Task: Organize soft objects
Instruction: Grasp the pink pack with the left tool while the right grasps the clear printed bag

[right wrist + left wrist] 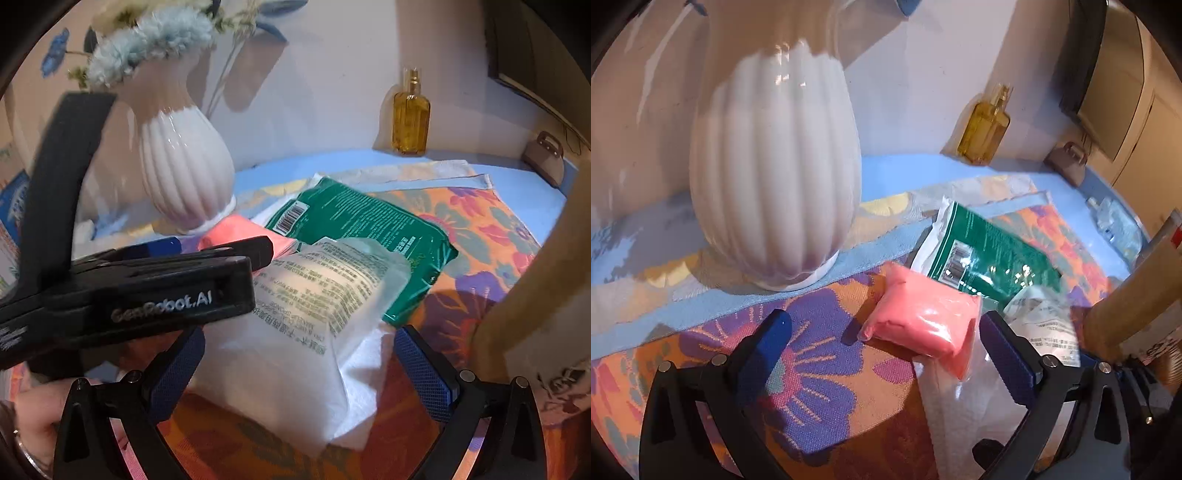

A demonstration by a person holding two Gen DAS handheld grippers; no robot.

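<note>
A: Both sets of jaws stand wide and hold nothing. The left gripper (886, 332) has the pink pack (923, 314) just past its tips, toward one o'clock in its own view; the right gripper (299, 354) has the white pack (295, 332) sitting between its fingers (424, 365), not yet pinched.

B: So which step is this?

A: I judge it the approach to a pick — nothing is lifted. The soft things lie bunched on the floral cloth (480, 229): the pink pack, the green pack (362, 229) at twelve o'clock of the white one, and a white towel (369, 354) under the white pack.

B: And next?

A: The right jaws would need to close gently on the white pack — it looks squashy and its film slick, so a mid-body pinch seems safest. The vase (775, 166) at eleven o'clock of the pink pack stands near; a careless sweep could tip it.

B: Any writing?

A: "GenRobot.AI" on the left gripper's body in the right view. The white pack carries dense print, too blurred to read; the green one shows a barcode. The bottle (410, 114) at the back shows no readable label.
</note>
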